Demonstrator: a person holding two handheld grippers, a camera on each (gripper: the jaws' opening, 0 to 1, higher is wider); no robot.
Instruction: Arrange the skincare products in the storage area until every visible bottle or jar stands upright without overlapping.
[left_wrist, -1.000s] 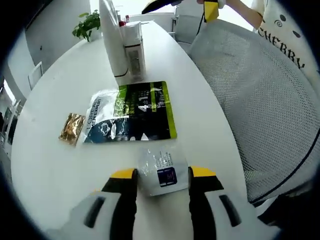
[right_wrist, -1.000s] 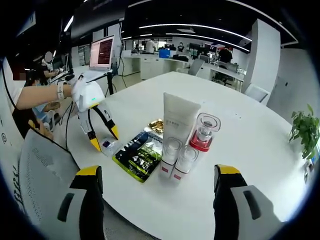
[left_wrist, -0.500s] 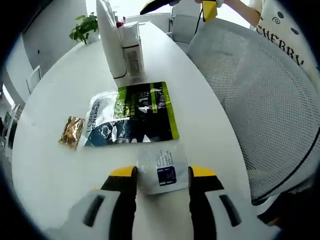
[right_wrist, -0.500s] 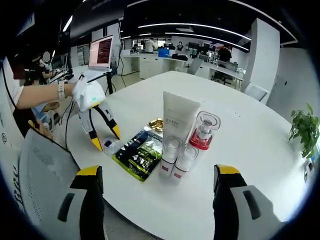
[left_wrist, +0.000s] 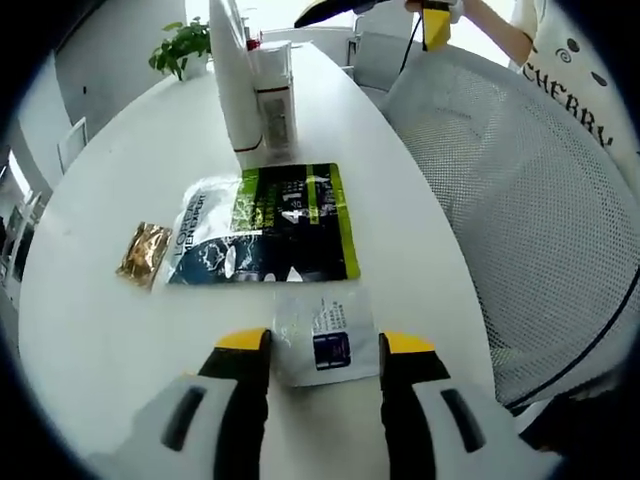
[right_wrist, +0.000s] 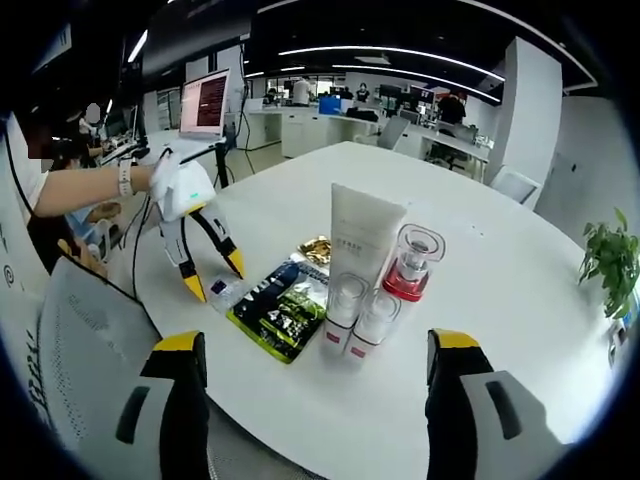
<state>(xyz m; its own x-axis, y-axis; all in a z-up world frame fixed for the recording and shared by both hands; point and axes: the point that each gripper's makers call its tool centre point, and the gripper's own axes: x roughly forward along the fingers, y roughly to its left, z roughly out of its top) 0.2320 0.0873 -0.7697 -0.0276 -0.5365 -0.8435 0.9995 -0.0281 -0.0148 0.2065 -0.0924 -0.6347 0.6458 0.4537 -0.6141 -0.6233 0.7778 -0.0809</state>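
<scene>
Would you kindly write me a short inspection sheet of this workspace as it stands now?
Surface: white table, round-edged.
Job's things: white tube, red-collared pump bottle and two small bottles upright, grouped closely.
Clutter: green-black sachet, silver sachet, gold packet, small clear sachet, all lying flat.
Grippers: left tool open around the clear sachet; right tool open, holding nothing.
Cables: nothing seen on the table.
Surroundings: mesh chair, potted plant, laptop.
</scene>
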